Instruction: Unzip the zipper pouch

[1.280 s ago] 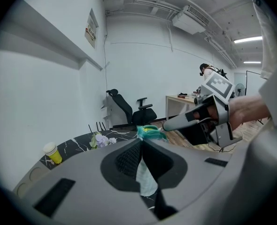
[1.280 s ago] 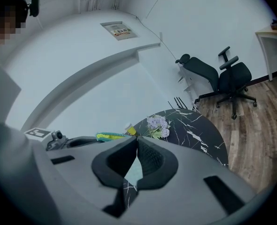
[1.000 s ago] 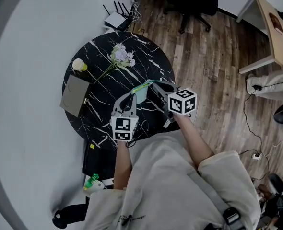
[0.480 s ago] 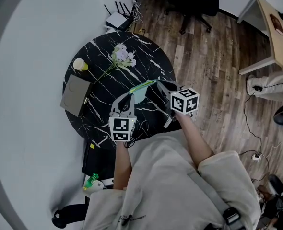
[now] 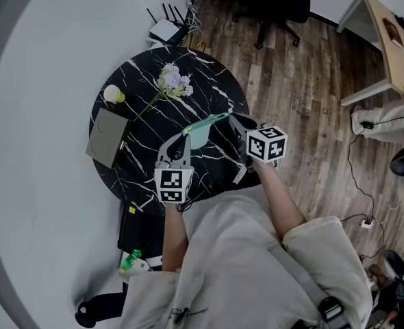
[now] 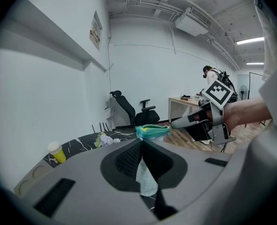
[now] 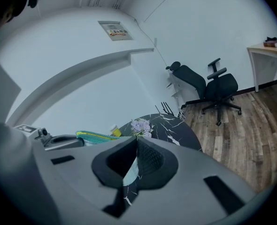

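A teal zipper pouch (image 5: 200, 133) hangs just above the black marble table (image 5: 140, 74), held between both grippers. My left gripper (image 5: 182, 142) is shut on the pouch's left end; pale teal fabric (image 6: 145, 177) shows pinched between its jaws, with the green-yellow zipper edge (image 6: 152, 130) above. My right gripper (image 5: 232, 119) is shut on the right end of that zipper edge (image 5: 212, 119), which stretches out past the pouch body. In the right gripper view (image 7: 136, 139) a teal strip (image 7: 131, 171) sits between the jaws; whether it is the pull tab I cannot tell.
On the table lie a flower sprig (image 5: 174, 81), a yellow paper cup (image 5: 113, 93) and a grey flat box (image 5: 107, 137). A router (image 5: 166, 27) and an office chair (image 5: 277, 2) stand beyond the table, and a desk (image 5: 394, 40) at far right.
My right gripper has moved a little to the right, away from the left one, drawing the green zipper edge out longer. The left gripper and pouch body have stayed put.
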`<state>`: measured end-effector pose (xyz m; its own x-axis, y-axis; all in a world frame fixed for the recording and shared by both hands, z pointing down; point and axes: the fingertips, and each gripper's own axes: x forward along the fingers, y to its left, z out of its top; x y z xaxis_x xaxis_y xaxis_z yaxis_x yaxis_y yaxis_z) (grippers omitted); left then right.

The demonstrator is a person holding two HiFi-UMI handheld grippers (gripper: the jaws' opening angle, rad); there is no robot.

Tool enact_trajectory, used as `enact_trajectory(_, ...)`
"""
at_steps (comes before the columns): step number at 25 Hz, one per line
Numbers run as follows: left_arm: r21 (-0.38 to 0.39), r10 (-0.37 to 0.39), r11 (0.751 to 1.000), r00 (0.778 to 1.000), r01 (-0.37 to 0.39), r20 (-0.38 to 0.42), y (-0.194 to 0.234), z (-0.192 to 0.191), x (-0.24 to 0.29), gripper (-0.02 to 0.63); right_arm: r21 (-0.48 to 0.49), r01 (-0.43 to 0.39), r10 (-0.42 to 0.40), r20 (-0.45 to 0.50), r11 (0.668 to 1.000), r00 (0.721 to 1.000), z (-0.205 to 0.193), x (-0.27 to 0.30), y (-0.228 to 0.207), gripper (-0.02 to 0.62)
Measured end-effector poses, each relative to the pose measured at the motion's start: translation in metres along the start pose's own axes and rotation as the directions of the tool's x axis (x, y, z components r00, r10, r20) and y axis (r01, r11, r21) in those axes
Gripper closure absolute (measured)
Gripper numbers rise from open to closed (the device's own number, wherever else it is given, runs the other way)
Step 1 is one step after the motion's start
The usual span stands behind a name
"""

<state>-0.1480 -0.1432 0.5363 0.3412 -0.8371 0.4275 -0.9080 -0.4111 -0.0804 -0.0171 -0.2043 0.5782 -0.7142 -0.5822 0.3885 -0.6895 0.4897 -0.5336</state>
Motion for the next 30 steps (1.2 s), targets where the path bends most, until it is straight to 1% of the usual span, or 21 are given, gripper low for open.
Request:
enact_trajectory(4, -0.002, 0.007, 1.0, 1.0, -0.007, 0.001, 0.003, 0.002, -0.002, 0.58, 0.019, 0.018, -0.018, 0.012, 1.0, 1.0, 0.003, -0.003, -0.007, 0.583)
enact_trajectory(13, -0.014, -0.002, 1.0, 1.0, 0.003, 0.017, 0.001, 0.005, -0.006, 0.58, 0.007, 0.019, -0.019, 0.005, 1.0, 1.0, -0.002, -0.004, -0.004, 0.578)
enact_trajectory(18, -0.037, -0.001, 0.999, 1.0, 0.001, 0.019, 0.001, 0.003, -0.007, 0.58, -0.015, 0.026, -0.026, 0.0, 1.0, 1.0, -0.004, -0.006, -0.002, 0.549)
enact_trajectory(21, -0.054, 0.009, 0.999, 1.0, -0.008, 0.019, 0.004, 0.001, -0.009, 0.58, -0.038, -0.006, 0.006, -0.011, 0.999, 1.0, -0.008, -0.006, 0.009, 0.543)
enact_trajectory(24, -0.075, 0.023, 0.997, 1.0, -0.022, 0.019, 0.007, -0.002, -0.012, 0.58, -0.088, -0.064, 0.062, -0.028, 0.994, 0.998, -0.013, -0.004, 0.028, 0.534)
enact_trajectory(27, -0.094, 0.031, 0.995, 0.999, -0.029, 0.023, 0.009, -0.001, -0.016, 0.58, -0.163, -0.12, 0.114, -0.046, 0.979, 0.992, -0.017, -0.005, 0.049, 0.523)
enact_trajectory(30, -0.107, 0.035, 0.994, 0.999, -0.031, 0.03, 0.01, -0.002, -0.019, 0.58, -0.227, -0.156, 0.147, -0.059, 0.961, 0.987, -0.02, -0.006, 0.067, 0.517)
